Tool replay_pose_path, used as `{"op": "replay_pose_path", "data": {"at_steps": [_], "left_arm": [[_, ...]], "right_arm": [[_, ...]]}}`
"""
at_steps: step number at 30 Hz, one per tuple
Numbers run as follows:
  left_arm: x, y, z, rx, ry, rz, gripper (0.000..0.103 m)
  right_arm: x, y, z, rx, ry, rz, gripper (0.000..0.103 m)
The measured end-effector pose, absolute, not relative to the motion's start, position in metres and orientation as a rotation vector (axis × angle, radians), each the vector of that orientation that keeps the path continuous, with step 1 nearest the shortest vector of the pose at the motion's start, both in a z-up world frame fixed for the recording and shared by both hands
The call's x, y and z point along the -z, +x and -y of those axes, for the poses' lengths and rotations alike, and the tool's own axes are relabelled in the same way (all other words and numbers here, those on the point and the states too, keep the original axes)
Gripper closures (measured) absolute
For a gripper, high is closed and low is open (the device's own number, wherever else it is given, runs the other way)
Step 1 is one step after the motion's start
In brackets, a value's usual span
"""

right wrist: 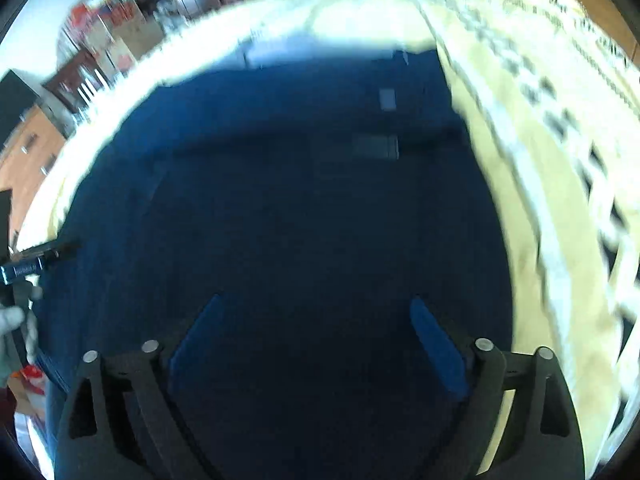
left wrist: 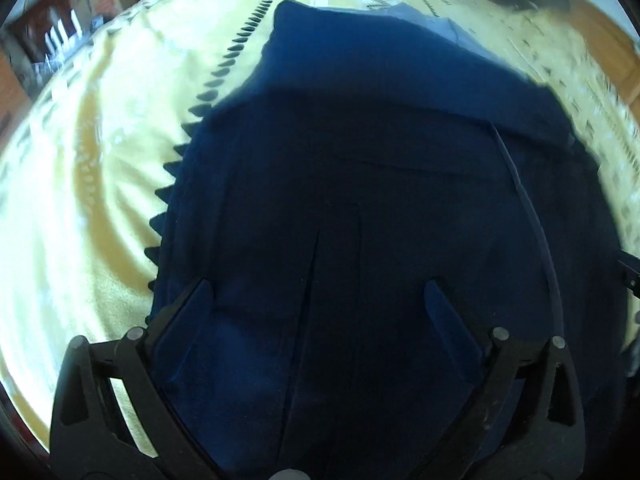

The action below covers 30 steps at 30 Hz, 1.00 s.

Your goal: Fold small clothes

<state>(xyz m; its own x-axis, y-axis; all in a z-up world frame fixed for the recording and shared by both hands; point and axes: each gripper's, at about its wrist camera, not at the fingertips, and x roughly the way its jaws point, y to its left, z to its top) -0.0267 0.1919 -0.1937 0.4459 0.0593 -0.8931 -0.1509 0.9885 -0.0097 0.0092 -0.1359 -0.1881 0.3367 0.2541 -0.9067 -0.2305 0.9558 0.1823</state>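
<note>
A dark navy garment [left wrist: 360,168] lies spread on a pale yellow patterned cloth [left wrist: 92,184]; a seam and a thin cord run across it. My left gripper [left wrist: 318,288] hovers over the garment with its blue-padded jaws wide apart and only flat fabric below them. In the right wrist view the same navy garment [right wrist: 280,200] fills the middle, with a small grey label [right wrist: 387,99] near its far edge. My right gripper [right wrist: 316,304] also stands open above the fabric, gripping nothing. The left gripper's tip [right wrist: 36,262] shows at the left edge of that view.
The yellow cloth [right wrist: 540,160] with dark geometric borders covers the surface around the garment. A light blue piece [left wrist: 452,28] lies under the garment's far edge. Cluttered shelves and boxes [right wrist: 112,36] stand beyond the far side. A gloved hand [right wrist: 16,320] is at the left.
</note>
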Motion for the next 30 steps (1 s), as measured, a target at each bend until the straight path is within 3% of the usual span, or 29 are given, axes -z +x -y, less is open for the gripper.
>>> {"op": "replay_pose_path", "data": {"at_steps": [5, 17, 30], "left_arm": [[0.195, -0.015, -0.197, -0.153, -0.13, -1.155, 0.0], [0.205, 0.041, -0.196, -0.29, -0.159, -1.086, 0.0], [0.209, 0.034, -0.19, -0.307, -0.111, -1.026, 0.0]], "right_arm": [[0.197, -0.011, 0.12, -0.321, -0.146, -1.169, 0.0], [0.2, -0.03, 0.128, -0.329, -0.104, -1.088, 0.0], [0.203, -0.025, 0.123, -0.318, -0.081, -1.001, 0.0]]}}
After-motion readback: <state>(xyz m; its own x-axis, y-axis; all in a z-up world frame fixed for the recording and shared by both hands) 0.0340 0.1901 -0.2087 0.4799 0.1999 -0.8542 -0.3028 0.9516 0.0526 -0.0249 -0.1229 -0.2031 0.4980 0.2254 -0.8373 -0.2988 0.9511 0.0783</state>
